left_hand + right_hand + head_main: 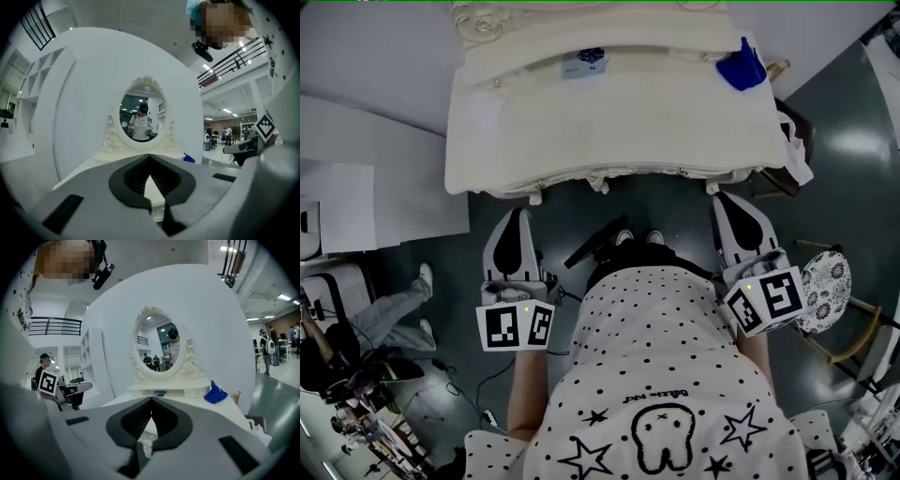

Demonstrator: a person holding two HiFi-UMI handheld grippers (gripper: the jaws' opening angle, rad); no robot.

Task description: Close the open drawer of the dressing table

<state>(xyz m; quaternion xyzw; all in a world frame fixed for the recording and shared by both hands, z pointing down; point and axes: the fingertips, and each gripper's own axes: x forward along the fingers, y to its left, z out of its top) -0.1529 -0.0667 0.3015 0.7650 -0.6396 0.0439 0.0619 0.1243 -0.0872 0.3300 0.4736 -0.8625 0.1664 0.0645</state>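
A person holds the left gripper (517, 220) and the right gripper (733, 202) level before a cream dressing table (609, 122), each with jaws pressed together on nothing. The table's knobbed drawer front (609, 174) lies just beyond the tips. Whether it stands open cannot be told. An oval mirror (159, 345) rises behind.

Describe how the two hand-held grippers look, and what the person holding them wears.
Both the left gripper and the right gripper are pale grey, tapering to the tip, with black inner pads. Each carries a white cube with black square markers. The shirt is white with black dots, stars and a tooth drawing.
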